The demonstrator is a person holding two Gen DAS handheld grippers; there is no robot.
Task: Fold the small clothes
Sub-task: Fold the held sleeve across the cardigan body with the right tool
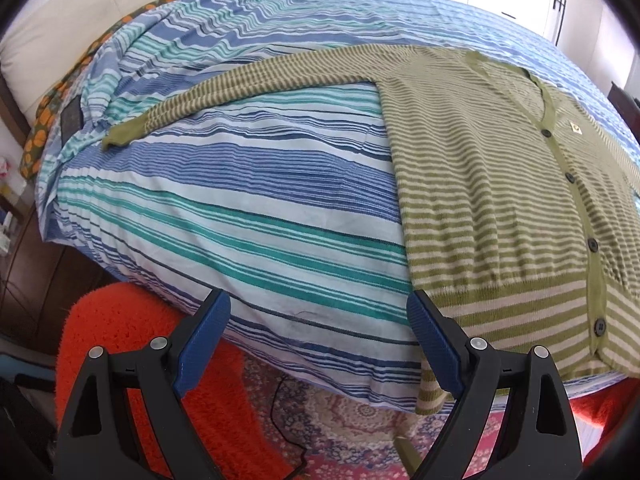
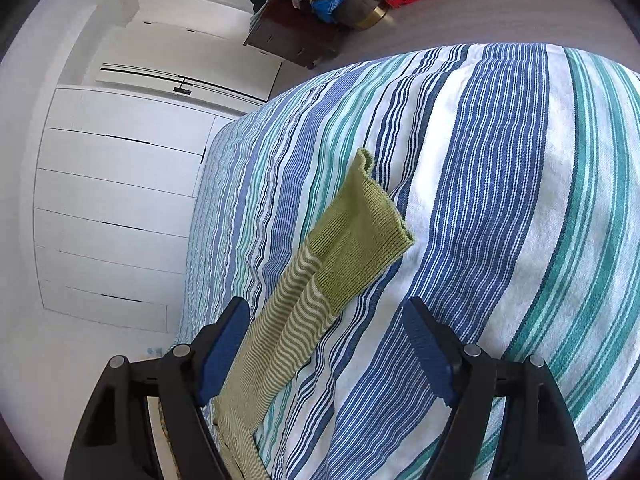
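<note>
Green striped cardigan (image 1: 500,200), right side cut off at frame edge

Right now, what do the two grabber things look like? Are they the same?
Yes, they look alike. The left gripper and the right gripper each have two black plastic arms shaped like wide triangles with cut-out holes. Round silver pins sit at the joints. Each finger ends in a blue pad with fine ridges, like the pad in the other view. No cables, hands or sleeves show.

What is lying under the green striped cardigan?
The cardigan lies spread on the blue-and-teal striped bedspread, hem hanging over the bed edge above a patterned rug. What lies beneath the bedspread is hidden.
</note>
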